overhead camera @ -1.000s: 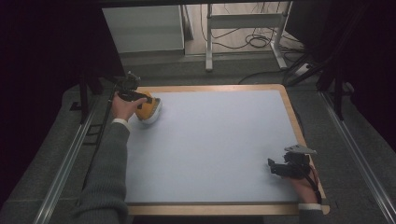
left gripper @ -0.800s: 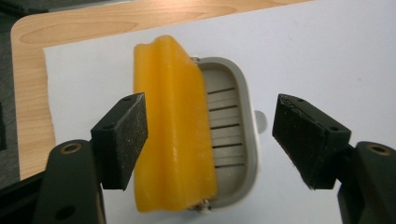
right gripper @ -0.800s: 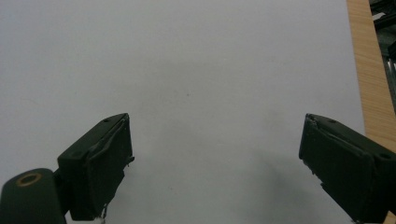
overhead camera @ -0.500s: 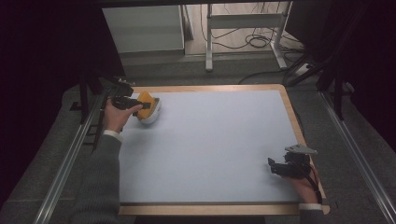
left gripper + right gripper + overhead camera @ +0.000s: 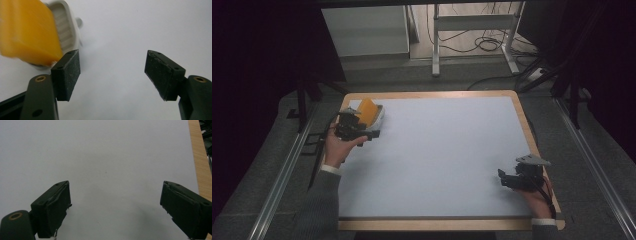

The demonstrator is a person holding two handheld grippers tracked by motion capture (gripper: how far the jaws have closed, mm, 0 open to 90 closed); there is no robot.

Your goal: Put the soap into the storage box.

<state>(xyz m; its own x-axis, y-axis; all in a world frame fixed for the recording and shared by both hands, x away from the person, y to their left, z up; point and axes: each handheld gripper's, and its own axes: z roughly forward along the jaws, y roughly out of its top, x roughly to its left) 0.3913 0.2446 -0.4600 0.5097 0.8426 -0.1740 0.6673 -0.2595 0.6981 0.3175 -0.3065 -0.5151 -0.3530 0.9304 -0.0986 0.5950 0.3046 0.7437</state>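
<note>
A white ribbed holder (image 5: 379, 119) with a yellow flat block (image 5: 367, 108) standing tilted in it sits at the far left corner of the white mat (image 5: 447, 150). My left gripper (image 5: 363, 131) hovers just in front of the holder, open, with nothing between its pads. In the left gripper view the yellow block (image 5: 27, 32) and the white holder (image 5: 67, 27) lie up and left of the left gripper (image 5: 112, 72), beside its left pad and outside the gap. My right gripper (image 5: 508, 179) rests near the front right corner, open and empty, and the right gripper (image 5: 115, 207) has bare mat ahead.
A wooden rim (image 5: 525, 131) frames the mat; it also runs along the right edge as the wooden rim (image 5: 197, 160). Metal rails (image 5: 282, 175) flank the table. Beyond the far edge stand a metal stand (image 5: 472, 30) and floor cables (image 5: 484, 45).
My left gripper has pulled back from over the holder toward the person, ending just in front of it. The holder and block stay put. The right gripper has not moved.
</note>
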